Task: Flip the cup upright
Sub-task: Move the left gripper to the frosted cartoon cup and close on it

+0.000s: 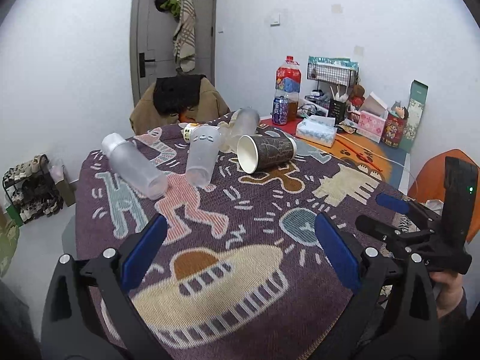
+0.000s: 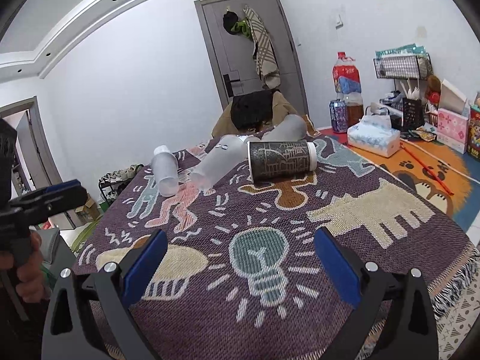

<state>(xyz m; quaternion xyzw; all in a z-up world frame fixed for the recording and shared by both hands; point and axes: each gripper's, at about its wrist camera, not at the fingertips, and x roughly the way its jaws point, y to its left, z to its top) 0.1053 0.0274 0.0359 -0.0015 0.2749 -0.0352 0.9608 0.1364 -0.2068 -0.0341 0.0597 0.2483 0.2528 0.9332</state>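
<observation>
1. Nearest, the left gripper is held wide open over the cloth. Nothing is held in it.
2. The right gripper is held wide open too, and it is empty.
3. Farther on, past the middle of the cloth, the paper cup is seen lying on its side.
4. The cup is ahead of both grippers and well apart from them. It is seen a little right of the middle in both views.
5. Its long way runs left to right. The open mouth is turned to the left and a bit toward the left gripper.
6. The right gripper is judged to be nearer, since the side of the cup faces it flat.
7. Just left of the cup, three clear cups are lying down as well, and a fourth is seen behind it.
8. Far back, a bottle and a tissue box are seen.
</observation>
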